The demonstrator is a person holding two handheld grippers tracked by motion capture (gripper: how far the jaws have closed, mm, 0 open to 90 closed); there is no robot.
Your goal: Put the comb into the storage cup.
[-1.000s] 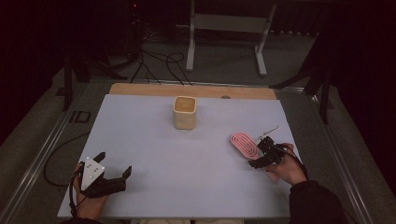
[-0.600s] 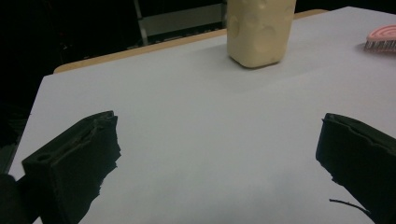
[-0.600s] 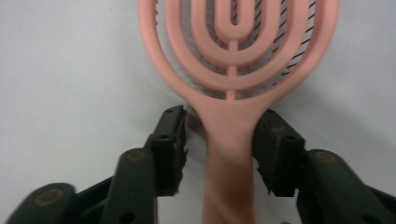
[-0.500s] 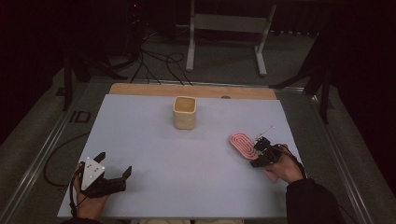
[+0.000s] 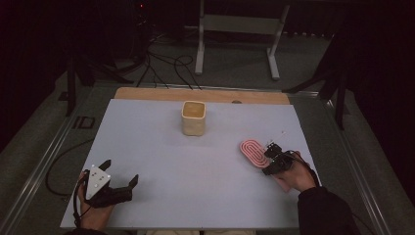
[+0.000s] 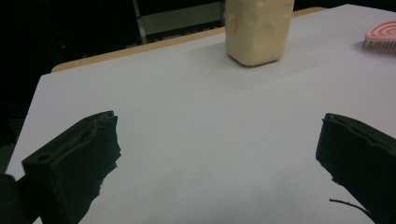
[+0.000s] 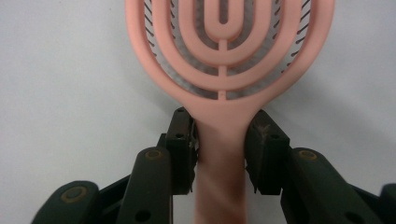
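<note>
A pink hairbrush (image 5: 251, 151) lies flat on the white table (image 5: 171, 161) at the right, bristles down. My right gripper (image 5: 272, 156) has just been closing its jaws, and the brush handle (image 7: 220, 177) stands between them with both pads pressed against its sides. The brush's looped head (image 7: 224, 46) reaches away from the jaws. At the near left my left gripper (image 5: 121, 172) rests on the table, open, with bare table between its jaws (image 6: 217, 140). A cream cup (image 5: 193, 118) stands upright toward the far middle, and the left gripper view has this cup (image 6: 259, 30) and the brush (image 6: 380, 35) farther off.
A wooden strip (image 5: 200, 95) runs along the table's far edge. Beyond it a metal stand (image 5: 237, 29) and cables (image 5: 164, 63) are on the dark floor. Metal rails (image 5: 46, 156) flank the table.
The right gripper's jaws have closed in on the brush handle, and the hand has edged slightly toward the brush. The left gripper, the cup and the brush have stayed put.
</note>
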